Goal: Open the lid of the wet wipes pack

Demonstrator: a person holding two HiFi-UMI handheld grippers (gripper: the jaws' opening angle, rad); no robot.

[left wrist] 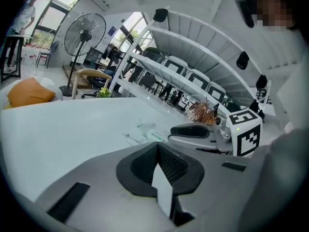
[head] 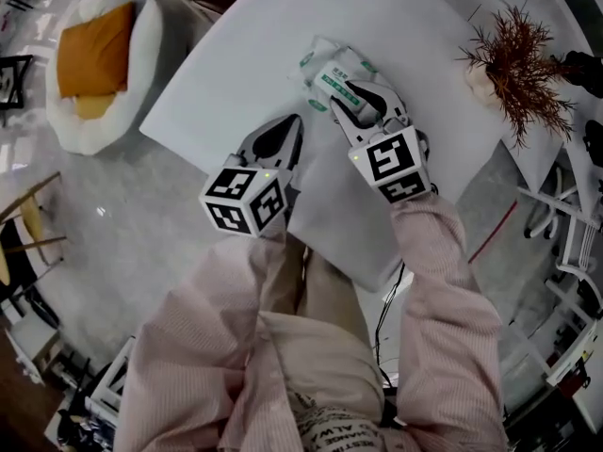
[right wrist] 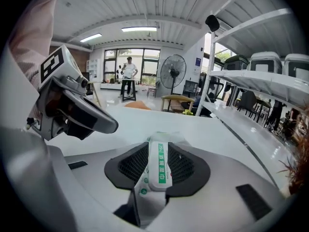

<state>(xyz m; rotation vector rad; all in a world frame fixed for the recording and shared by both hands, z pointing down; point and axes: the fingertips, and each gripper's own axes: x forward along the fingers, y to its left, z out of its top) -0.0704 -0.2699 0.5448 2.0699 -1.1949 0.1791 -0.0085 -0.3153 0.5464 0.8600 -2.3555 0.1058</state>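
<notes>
Across the white table (head: 236, 55), near its middle, lies the wet wipes pack (head: 332, 69), flat, with a crumpled end pointing away from the person. The right gripper (head: 363, 97) reaches over it from the near side. Its jaws are closed on the pack's raised top strip with green print, probably to hold the pack steady or to get a grip on the lid. The left gripper (head: 290, 130) sits just beside it, short of the pack, pads pressed together with nothing between them, seemingly waiting its turn. The lid (right wrist: 159, 168) looks flat, so not yet lifted.
</notes>
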